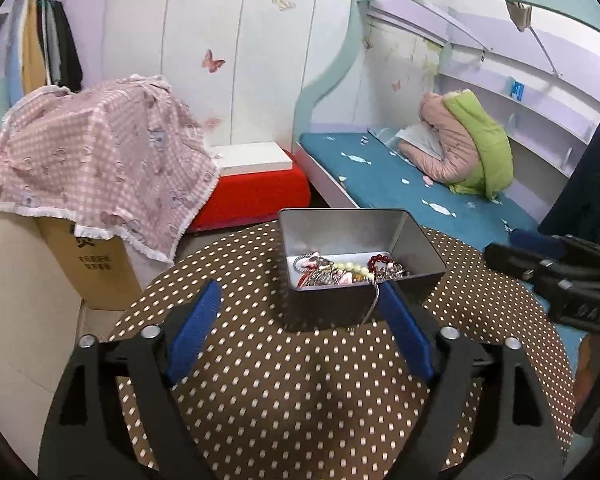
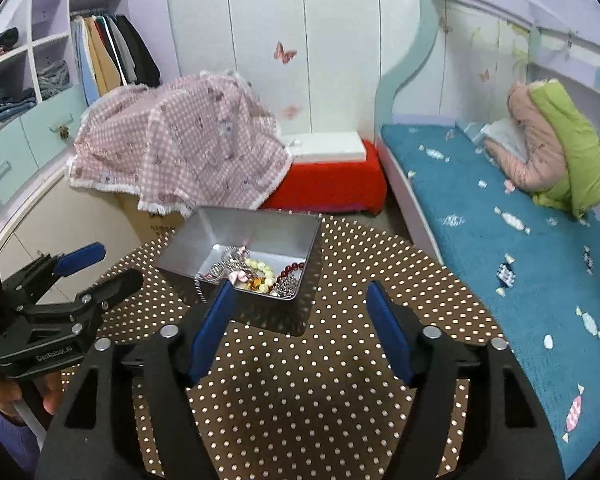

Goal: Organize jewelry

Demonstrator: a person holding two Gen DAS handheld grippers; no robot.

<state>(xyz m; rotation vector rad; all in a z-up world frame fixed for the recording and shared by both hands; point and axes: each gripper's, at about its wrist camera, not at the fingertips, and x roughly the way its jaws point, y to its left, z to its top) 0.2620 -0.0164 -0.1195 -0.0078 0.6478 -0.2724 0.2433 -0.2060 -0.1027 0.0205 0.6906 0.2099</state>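
Note:
An open silver metal tin (image 1: pixel 340 228) stands on the round brown table with white dots (image 1: pixel 300 380). Inside lies a heap of jewelry (image 1: pixel 348 270): a cream bead bracelet, a dark red bead bracelet, silver chains and a pink charm. One silver chain (image 1: pixel 374 304) hangs out over the tin's near rim. My left gripper (image 1: pixel 298 292) is open just in front of the tin, with nothing between its blue pads. My right gripper (image 2: pixel 300 292) is open too, and empty, at the tin's (image 2: pixel 256 228) near right corner. Each gripper shows at the edge of the other's view.
A cardboard box (image 1: pixel 96 264) under a pink checked cloth (image 1: pixel 100 152) stands left of the table. A red stool (image 1: pixel 252 192) with a white box on it is behind. A bed with a blue cover (image 2: pixel 500 240) and a green and pink jacket runs along the right.

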